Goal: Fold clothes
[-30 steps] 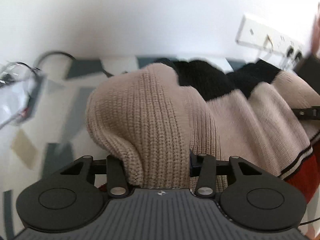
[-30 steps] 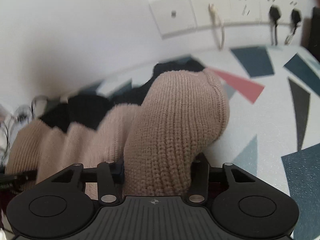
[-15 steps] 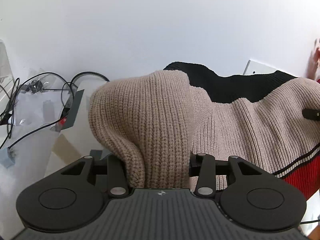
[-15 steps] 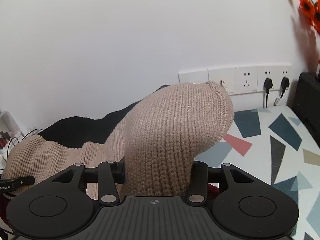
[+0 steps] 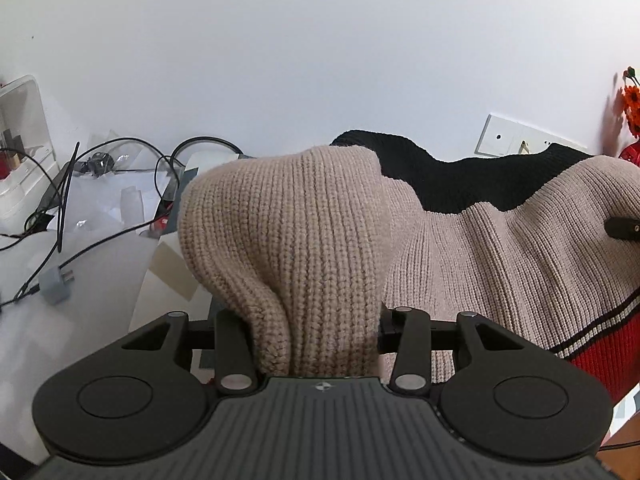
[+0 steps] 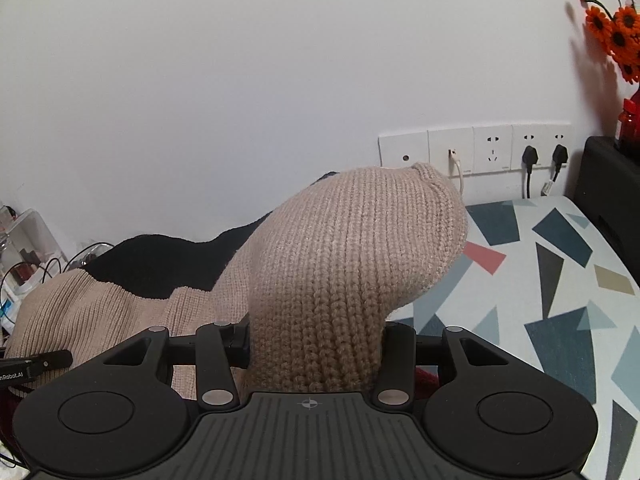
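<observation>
A knit sweater in beige with a black top band and a red striped hem hangs stretched between my two grippers, lifted off the table. My left gripper is shut on a bunched beige fold of the sweater, which drapes over and hides its fingertips. My right gripper is shut on another beige fold of the same sweater, fingertips hidden too. The right gripper's tip shows at the right edge of the left wrist view.
A table with a geometric patterned cloth lies below right. Wall sockets with plugs line the wall. Orange flowers stand at far right. Cables, a plug and plastic sheets clutter the left side, beside a white box.
Both grippers have risen with the sweater and tilted up. The table has dropped lower in both views and more wall shows. Both grips are unchanged.
</observation>
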`<state>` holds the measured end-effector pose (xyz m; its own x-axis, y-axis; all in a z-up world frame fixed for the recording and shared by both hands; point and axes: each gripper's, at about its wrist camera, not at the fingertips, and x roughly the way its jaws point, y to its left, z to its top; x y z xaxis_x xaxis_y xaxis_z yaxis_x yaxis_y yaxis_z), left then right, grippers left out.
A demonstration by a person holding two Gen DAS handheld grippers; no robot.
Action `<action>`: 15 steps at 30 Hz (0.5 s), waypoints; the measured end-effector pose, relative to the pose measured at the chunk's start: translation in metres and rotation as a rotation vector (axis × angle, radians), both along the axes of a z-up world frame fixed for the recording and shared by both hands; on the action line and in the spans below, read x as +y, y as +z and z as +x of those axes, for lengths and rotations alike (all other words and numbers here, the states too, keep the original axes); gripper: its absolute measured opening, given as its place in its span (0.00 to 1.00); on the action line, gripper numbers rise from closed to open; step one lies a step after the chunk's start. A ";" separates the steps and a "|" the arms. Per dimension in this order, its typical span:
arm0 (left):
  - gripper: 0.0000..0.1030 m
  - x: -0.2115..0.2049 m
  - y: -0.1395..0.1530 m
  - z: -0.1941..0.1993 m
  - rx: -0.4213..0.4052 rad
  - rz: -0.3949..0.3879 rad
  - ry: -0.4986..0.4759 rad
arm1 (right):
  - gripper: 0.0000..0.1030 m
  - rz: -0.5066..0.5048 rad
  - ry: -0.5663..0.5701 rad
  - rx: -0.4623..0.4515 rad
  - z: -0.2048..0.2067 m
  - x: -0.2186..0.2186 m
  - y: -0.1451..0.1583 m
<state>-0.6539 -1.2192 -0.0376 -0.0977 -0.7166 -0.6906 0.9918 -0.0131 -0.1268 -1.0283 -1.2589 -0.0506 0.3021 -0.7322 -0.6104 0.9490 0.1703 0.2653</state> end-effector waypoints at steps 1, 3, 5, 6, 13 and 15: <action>0.42 0.002 0.000 -0.003 -0.004 0.002 0.004 | 0.39 0.002 0.008 -0.001 -0.003 0.001 -0.002; 0.42 0.007 0.000 -0.009 -0.014 0.006 0.012 | 0.39 0.006 0.025 -0.003 -0.009 0.002 -0.005; 0.42 0.011 -0.001 -0.019 -0.028 0.012 0.022 | 0.39 0.010 0.042 -0.005 -0.015 0.003 -0.008; 0.42 0.014 -0.002 -0.025 -0.036 0.015 0.029 | 0.39 0.012 0.051 -0.006 -0.018 0.004 -0.009; 0.42 0.032 -0.009 -0.078 -0.057 0.047 0.154 | 0.39 0.027 0.110 -0.012 -0.039 0.008 -0.020; 0.42 0.041 -0.009 -0.096 -0.050 0.049 0.210 | 0.39 0.029 0.151 -0.012 -0.048 0.005 -0.024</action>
<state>-0.7497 -1.1782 -0.0469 0.0852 -0.6834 -0.7251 0.9771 0.1996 -0.0732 -1.0765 -1.2544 -0.0750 0.4144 -0.6599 -0.6267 0.9101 0.3024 0.2834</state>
